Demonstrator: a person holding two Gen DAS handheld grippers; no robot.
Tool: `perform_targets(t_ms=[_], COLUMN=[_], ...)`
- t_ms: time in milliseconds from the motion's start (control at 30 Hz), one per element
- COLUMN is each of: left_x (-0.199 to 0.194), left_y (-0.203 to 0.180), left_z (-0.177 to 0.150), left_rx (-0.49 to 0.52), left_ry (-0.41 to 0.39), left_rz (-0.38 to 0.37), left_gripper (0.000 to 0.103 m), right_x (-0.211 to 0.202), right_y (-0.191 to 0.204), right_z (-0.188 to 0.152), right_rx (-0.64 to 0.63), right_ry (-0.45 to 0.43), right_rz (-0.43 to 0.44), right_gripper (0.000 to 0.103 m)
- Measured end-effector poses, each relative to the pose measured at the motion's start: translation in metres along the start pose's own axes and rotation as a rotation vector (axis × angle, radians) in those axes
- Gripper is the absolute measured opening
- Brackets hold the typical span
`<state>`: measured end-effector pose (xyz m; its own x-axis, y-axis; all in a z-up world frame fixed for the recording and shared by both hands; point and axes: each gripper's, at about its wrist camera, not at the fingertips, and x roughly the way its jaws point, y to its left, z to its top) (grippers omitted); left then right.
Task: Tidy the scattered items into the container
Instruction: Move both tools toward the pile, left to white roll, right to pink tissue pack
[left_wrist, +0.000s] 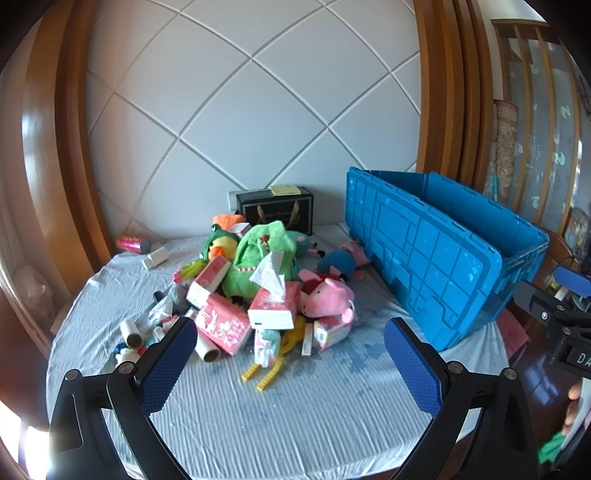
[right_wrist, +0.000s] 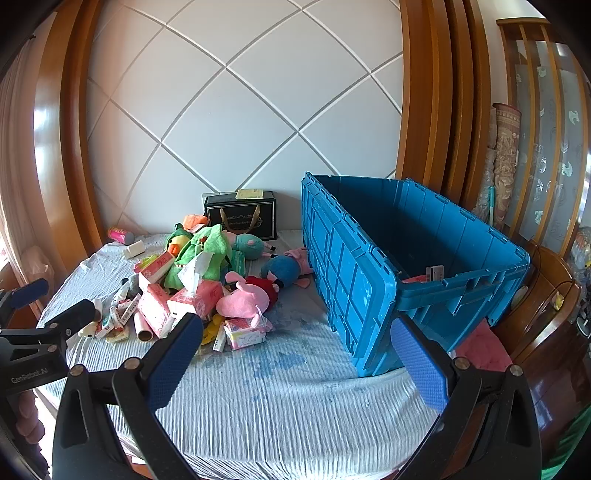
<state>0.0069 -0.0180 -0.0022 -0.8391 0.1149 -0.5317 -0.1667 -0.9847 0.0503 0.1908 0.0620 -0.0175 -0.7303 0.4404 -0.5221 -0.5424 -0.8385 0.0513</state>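
A big blue crate (left_wrist: 436, 254) stands on the right of the bed; it also shows in the right wrist view (right_wrist: 369, 269), with something small inside at its bottom. A pile of items lies left of it: a green plush (left_wrist: 264, 254), a pink pig plush (left_wrist: 325, 295), a blue pig plush (left_wrist: 338, 260), pink tissue boxes (left_wrist: 273, 308), paper rolls (left_wrist: 133, 332) and a yellow plastic toy (left_wrist: 273, 365). My left gripper (left_wrist: 290, 365) is open and empty above the sheet in front of the pile. My right gripper (right_wrist: 295, 363) is open and empty near the crate's front corner.
A light blue striped sheet (left_wrist: 295, 417) covers the bed. A black gift box (left_wrist: 275, 210) stands against the white padded wall. A pink can (left_wrist: 131, 243) and a white roll (left_wrist: 155, 257) lie at the far left. Wooden furniture (right_wrist: 546, 314) stands right of the bed.
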Motion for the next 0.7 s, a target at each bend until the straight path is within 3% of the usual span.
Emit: perform_targets(t_ms=[400,700], left_x=[0.006,0.082], left_y=[0.043,0.111], left_z=[-0.028,-0.071], left_rx=[-0.016,-0.043], left_ry=[0.037,0.168], left_rz=[0.014,0.11], left_gripper=[0.102,0.102], right_x=[0.015,0.095], right_y=[0.041,0.07], right_z=[-0.022,-0.044], right_rx=[-0.021,-0.071], right_ry=[0.052,0.182], right_rz=[0.03,0.128], right_gripper=[0.103,0.103])
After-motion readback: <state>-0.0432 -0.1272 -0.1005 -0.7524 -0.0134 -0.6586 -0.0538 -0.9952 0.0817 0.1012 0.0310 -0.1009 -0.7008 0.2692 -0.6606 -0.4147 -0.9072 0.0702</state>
